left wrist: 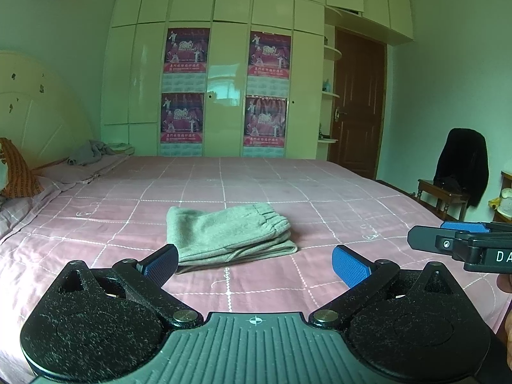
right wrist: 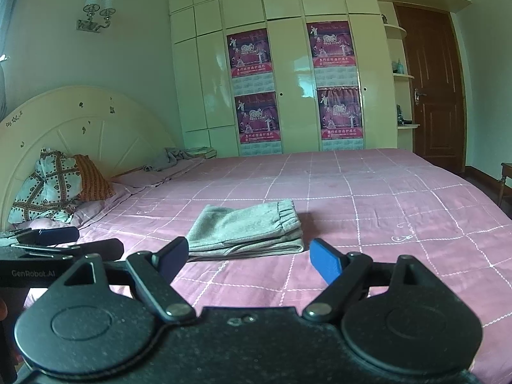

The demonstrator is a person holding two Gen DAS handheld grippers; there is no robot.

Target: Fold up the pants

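Grey pants (left wrist: 228, 235) lie folded into a small stack on the pink checked bedspread (left wrist: 320, 198), elastic waistband to the right. In the right wrist view the same pants (right wrist: 248, 228) sit just beyond the fingers. My left gripper (left wrist: 254, 264) is open, hovering short of the stack with nothing between its blue pads. My right gripper (right wrist: 248, 257) is open too, likewise apart from the cloth. Each gripper shows at the edge of the other's view: the right gripper (left wrist: 460, 240) at the right edge, the left gripper (right wrist: 64, 240) at the left edge.
A cream headboard (right wrist: 80, 121) with patterned pillows (right wrist: 51, 185) stands at the left. A grey blanket (left wrist: 91, 152) lies at the bed's far corner. Wardrobe with posters (left wrist: 224, 89) lines the back wall; a wooden door (left wrist: 355, 102) and a chair with a dark jacket (left wrist: 460, 172) are at the right.
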